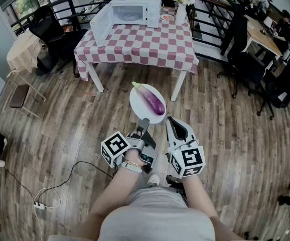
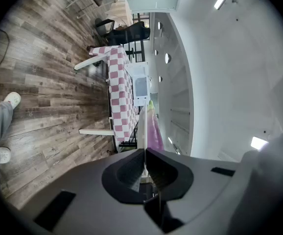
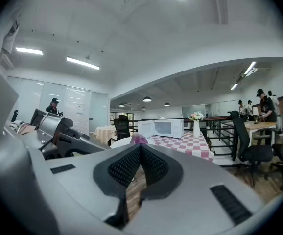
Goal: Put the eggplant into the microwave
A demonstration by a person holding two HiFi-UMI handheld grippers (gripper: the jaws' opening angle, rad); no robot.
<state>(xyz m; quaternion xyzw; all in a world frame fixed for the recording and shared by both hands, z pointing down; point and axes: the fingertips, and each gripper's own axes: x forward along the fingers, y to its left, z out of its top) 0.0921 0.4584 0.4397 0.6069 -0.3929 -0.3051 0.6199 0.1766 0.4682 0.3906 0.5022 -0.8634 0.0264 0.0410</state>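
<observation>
Left gripper (image 1: 144, 123): jaws pinch the near rim of the white plate (image 1: 137, 107). The plate is held over the floor, short of the checkered table (image 1: 150, 44). The eggplant (image 1: 153, 101) lies on the plate, well apart from the table.

Right gripper (image 1: 170, 119): jaws pressed together, empty, just beside the plate.

The microwave (image 1: 135, 10) stands on the table with its door swung open; its cavity is hard to make out. In the right gripper view only the eggplant's top shows.

floor (image 1: 225, 134): wood planks | tablecloth (image 1: 145, 46): checked cloth | eggplant (image 1: 154, 102): glossy | plate (image 1: 137, 107): smooth
</observation>
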